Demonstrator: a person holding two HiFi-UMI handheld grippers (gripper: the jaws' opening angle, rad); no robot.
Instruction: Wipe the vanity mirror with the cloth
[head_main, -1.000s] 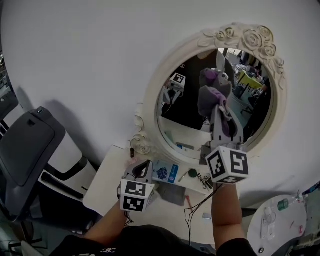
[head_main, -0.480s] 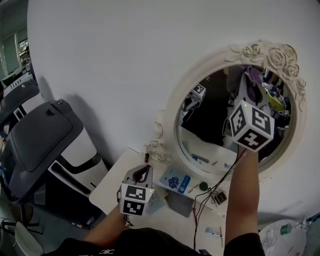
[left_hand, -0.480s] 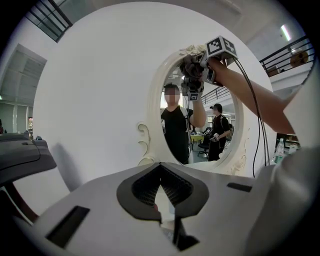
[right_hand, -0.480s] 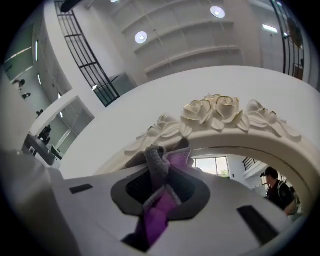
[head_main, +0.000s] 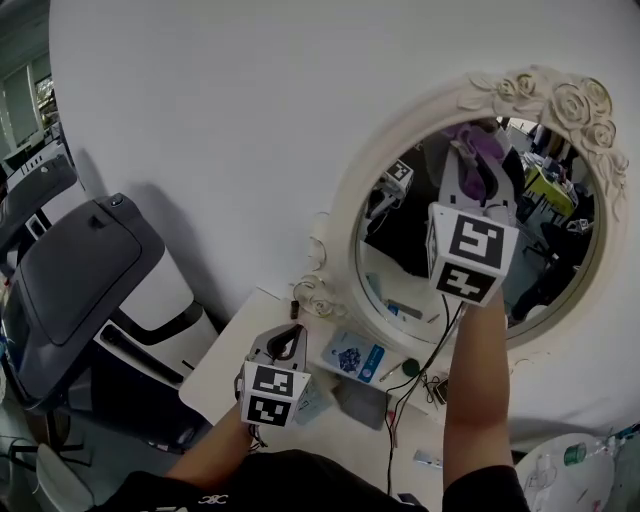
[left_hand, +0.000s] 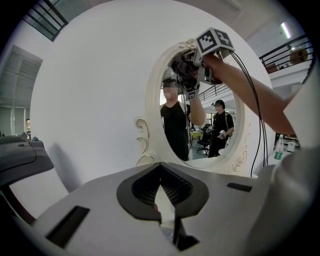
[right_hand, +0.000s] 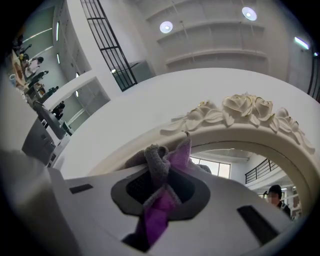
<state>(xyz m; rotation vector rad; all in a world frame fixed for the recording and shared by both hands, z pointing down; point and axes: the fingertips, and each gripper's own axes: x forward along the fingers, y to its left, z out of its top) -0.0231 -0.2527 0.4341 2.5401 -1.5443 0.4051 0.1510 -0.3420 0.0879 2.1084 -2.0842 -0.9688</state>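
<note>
Cloth (right_hand: 156, 212), clamped in right hand-held gripper (right_hand: 161, 172), points up at tall oval vanity mirror (head_main: 400, 245).

The left gripper (head_main: 284, 343) and right gripper (head_main: 470, 170) were pale grey with black pads (left_hand: 176, 184) and black-and-white marker cubes (head_main: 468, 258); a black cable (head_main: 432, 345) hung off the right; the shirt (head_main: 300, 490) was black

Right arm (head_main: 472, 380) stretched up and forward, right gripper (head_main: 468, 175) held high, its fingers clamped on a bunched purple and grey cloth (right_hand: 159, 200), left forearm (head_main: 208, 452) low and close to the body, left gripper (head_main: 286, 342) pointing forward, fingers closed against each other.
</note>
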